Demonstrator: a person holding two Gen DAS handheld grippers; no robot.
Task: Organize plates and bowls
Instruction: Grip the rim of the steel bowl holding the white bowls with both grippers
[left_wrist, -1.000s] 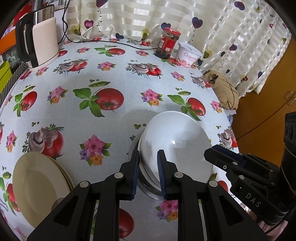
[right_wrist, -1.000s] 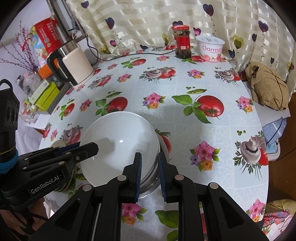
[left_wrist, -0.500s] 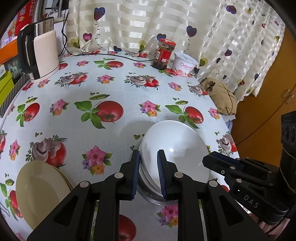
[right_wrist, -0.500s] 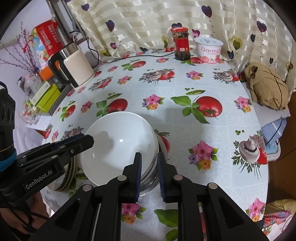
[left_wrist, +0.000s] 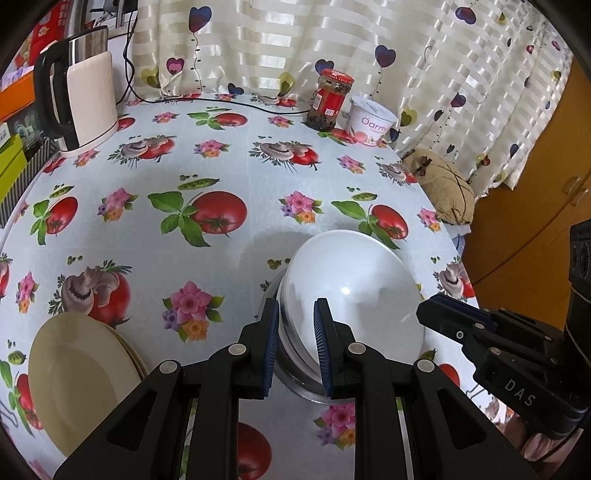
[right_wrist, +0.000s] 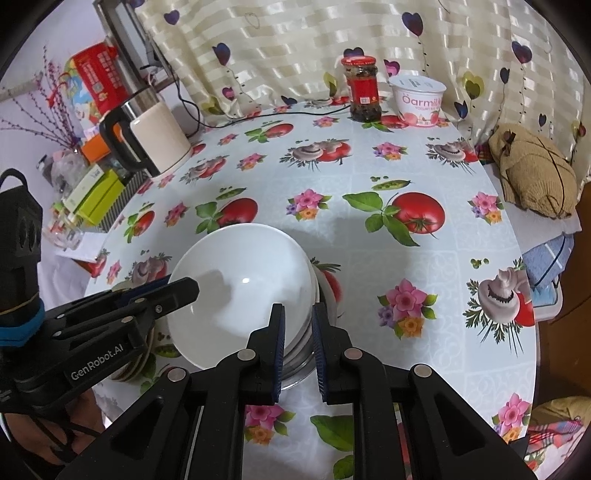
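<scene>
A stack of white bowls (left_wrist: 354, 291) sits on a metal dish (left_wrist: 295, 380) near the table's front edge; it also shows in the right wrist view (right_wrist: 243, 284). My left gripper (left_wrist: 295, 343) is shut on the stack's left rim. My right gripper (right_wrist: 298, 343) is shut on the stack's right rim. Each gripper shows in the other's view: the right one (left_wrist: 491, 339) and the left one (right_wrist: 110, 325). A pile of cream plates (left_wrist: 81, 373) lies at the front left, partly hidden in the right wrist view (right_wrist: 136, 365).
A white kettle (left_wrist: 81, 96) stands back left with its cord across the table's rear. A red-lidded jar (left_wrist: 330, 99) and a yogurt tub (left_wrist: 371, 122) stand at the back. A tan cloth bundle (left_wrist: 443, 184) lies off the right edge. Boxes (right_wrist: 96, 192) crowd the left side.
Both grippers, shut on the bowl stack, have risen and drawn back slightly; the stack looks a little lower and smaller in both views.
</scene>
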